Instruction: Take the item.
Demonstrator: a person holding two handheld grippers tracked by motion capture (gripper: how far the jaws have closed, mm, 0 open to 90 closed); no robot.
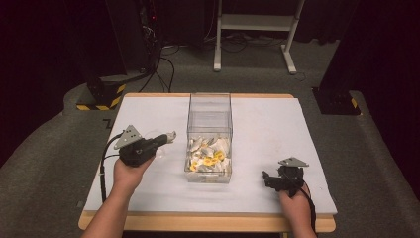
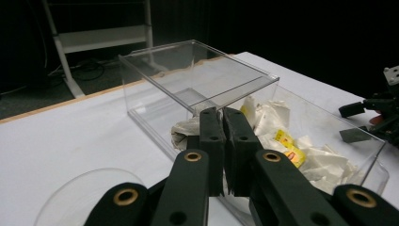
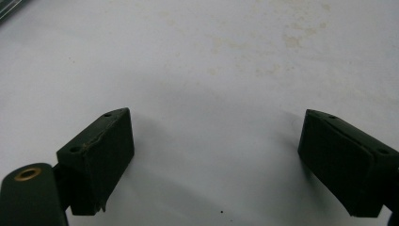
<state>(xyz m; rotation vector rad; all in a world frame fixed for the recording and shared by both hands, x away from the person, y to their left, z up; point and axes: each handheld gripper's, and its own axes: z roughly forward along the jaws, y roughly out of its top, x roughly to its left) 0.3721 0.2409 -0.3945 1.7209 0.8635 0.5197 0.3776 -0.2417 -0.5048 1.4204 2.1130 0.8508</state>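
clear box [image 1: 209, 130] mid-tabletop | left gripper [image 2: 221, 123] beside box, fingers closed, empty | right gripper [image 3: 214, 160] near box, fingers open; step: idle, likely next reach into box

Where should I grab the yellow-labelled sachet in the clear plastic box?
Take the yellow-labelled sachet by its raised edge, probably coming straight down from above: the clear plastic box has tall walls on every side, open only at its near end's top. The sachet lies on the white packets, so pinch lightly.
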